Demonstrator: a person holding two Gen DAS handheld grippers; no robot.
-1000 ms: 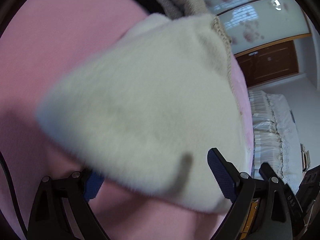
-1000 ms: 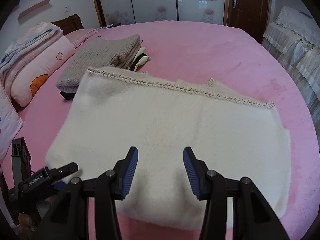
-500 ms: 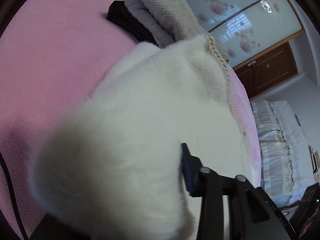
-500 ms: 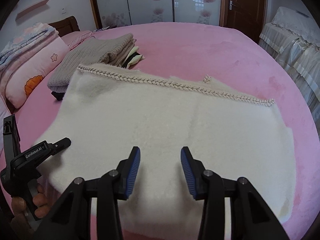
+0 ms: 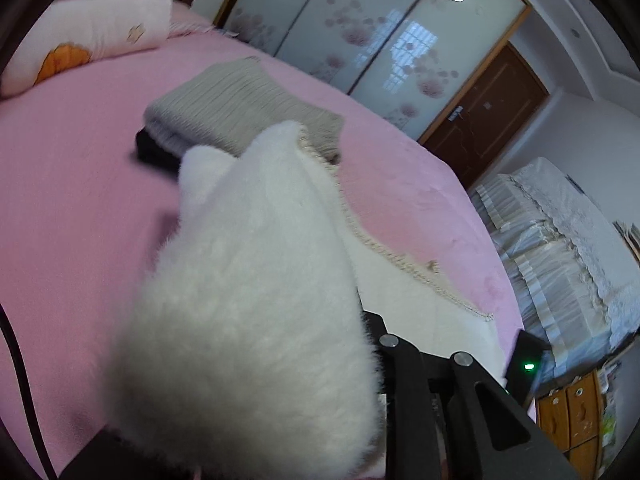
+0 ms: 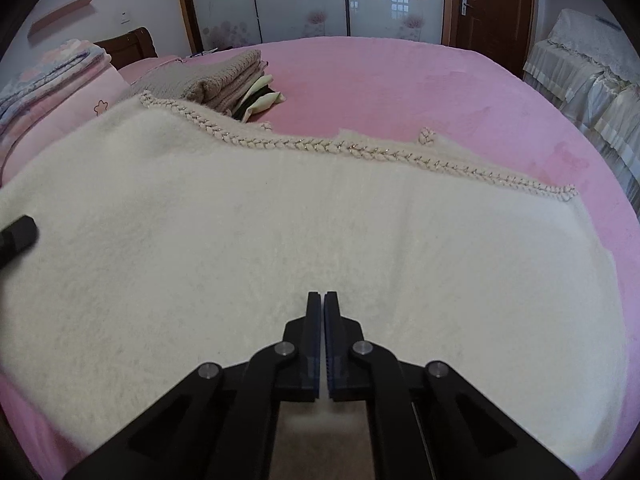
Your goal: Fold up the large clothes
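Now, in the left wrist view, the left gripper [image 5: 360,364] is closing on a bunch of the white garment [image 5: 256,300], where a second ago its jaws stood wide with the fabric flat between them. The near corner has come up off the bed [image 5: 72,184] and fills the lower frame as a fluffy hump; the pads are buried in the pile, so the pinch itself is hard to see, but the lifted cloth says it is held. Beyond it the folded stack [image 5: 236,104] of grey knit sits untouched, and a pillow [image 5: 96,36] lies at the head of the bed.

From the right wrist view, the right gripper [image 6: 322,344] has dropped closer to the garment [image 6: 300,232] and its jaws have snapped together. Nothing shows between the pads; whether they caught the near hem below the frame I cannot tell. The garment lies spread across the bed [image 6: 420,84], braided trim [image 6: 360,150] along the far edge.

My reading: the left corner is secured for the fold, while the right grasp looks unconfirmed.
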